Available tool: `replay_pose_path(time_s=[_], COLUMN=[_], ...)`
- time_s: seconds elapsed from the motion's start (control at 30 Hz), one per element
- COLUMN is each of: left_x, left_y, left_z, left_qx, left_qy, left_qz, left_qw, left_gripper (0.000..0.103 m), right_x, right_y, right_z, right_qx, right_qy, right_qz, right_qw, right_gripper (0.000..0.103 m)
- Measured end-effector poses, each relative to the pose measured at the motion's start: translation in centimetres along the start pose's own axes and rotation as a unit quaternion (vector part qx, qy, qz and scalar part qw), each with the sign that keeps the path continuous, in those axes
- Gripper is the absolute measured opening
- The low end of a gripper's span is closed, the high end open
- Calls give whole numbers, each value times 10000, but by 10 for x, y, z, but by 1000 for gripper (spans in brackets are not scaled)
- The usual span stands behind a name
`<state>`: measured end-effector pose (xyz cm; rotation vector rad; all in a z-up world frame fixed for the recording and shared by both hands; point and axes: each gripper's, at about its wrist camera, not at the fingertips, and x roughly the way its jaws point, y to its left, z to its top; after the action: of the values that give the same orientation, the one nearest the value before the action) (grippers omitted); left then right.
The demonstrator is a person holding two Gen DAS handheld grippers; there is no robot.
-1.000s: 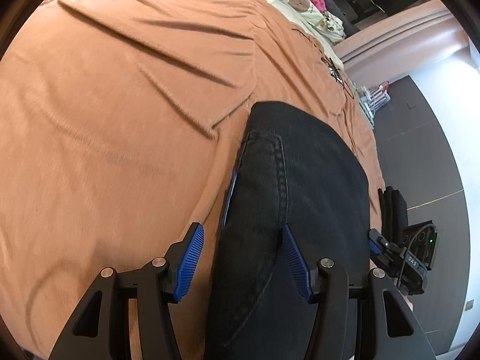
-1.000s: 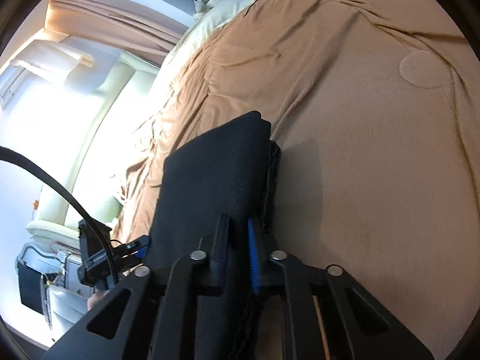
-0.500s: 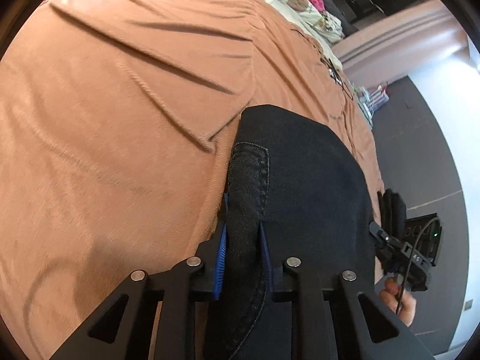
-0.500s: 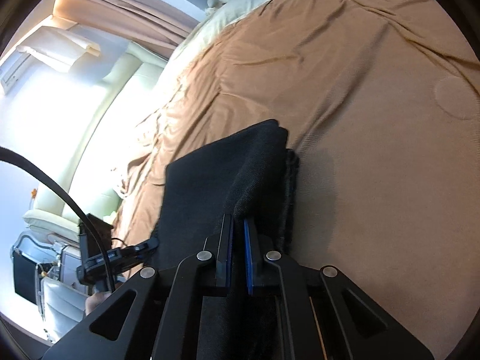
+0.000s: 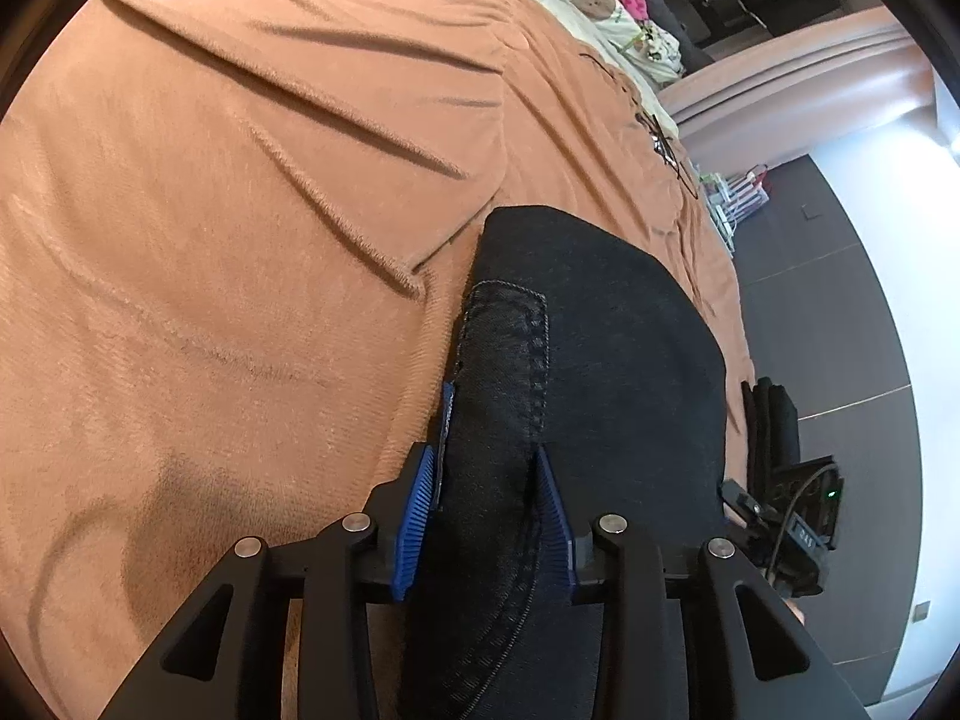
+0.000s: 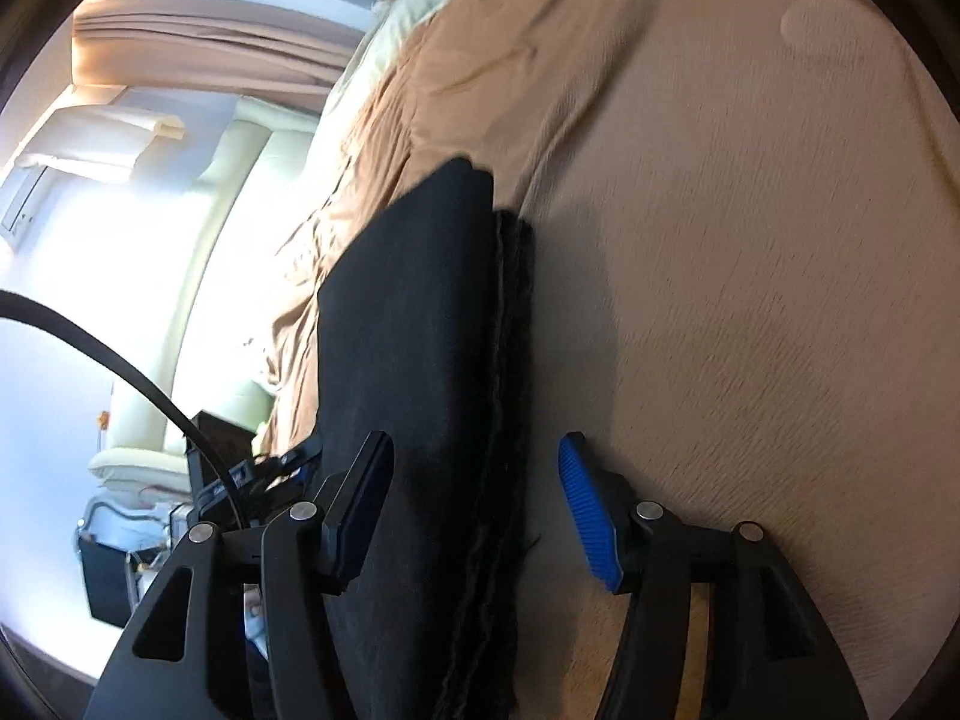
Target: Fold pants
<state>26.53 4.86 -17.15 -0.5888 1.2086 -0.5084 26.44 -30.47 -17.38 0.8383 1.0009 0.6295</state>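
Folded black denim pants (image 5: 600, 330) lie on the orange-brown bedspread (image 5: 240, 210). My left gripper (image 5: 483, 456) straddles a raised fold along their stitched left edge. Its jaws are opening, and the denim still fills the gap and touches both blue pads (image 5: 414, 510). In the right wrist view the pants (image 6: 408, 300) lie flat as a stacked bundle on the bedspread (image 6: 750, 240). My right gripper (image 6: 474, 441) is over their near right edge. Its jaws are opening wide; the layered edge is between them, and the right pad (image 6: 585, 510) stands off the cloth.
Cream bedding with a bear print (image 5: 600, 0) and a pink headboard (image 5: 810, 78) are at the bed's far end, with dark floor (image 5: 840, 330) beside it. A bright window and a cream sofa (image 6: 138, 456) lie past the bed's other side. A black cable (image 6: 120, 360) crosses there.
The left jaws closed on the pants' edge fold, then widened a little. The right gripper, shut on the pants before, has spread its jaws and sunk toward the bed; the pants lie flatter.
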Motion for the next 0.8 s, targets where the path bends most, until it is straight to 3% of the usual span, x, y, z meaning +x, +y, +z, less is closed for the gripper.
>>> replay_pose_path(time_s=[0.33,0.57,0.8], left_x=[9,19,29], left_y=[1,-4,-7], left_z=[6,21,44], left_qx=[-3,145,288], left_qy=[78,147,260], left_qz=[-169,-239,-240], left_qw=[9998,9995,9990], left_gripper=[41,42,42], right_x=[16,27,32], right_y=[0,-7,-13], right_z=[6,24,25], right_qx=[28,124,135], right_qy=[689,762,745], right_qz=[168,277,399], right_qw=[9975,9966,9963], right_gripper=[56,48,47])
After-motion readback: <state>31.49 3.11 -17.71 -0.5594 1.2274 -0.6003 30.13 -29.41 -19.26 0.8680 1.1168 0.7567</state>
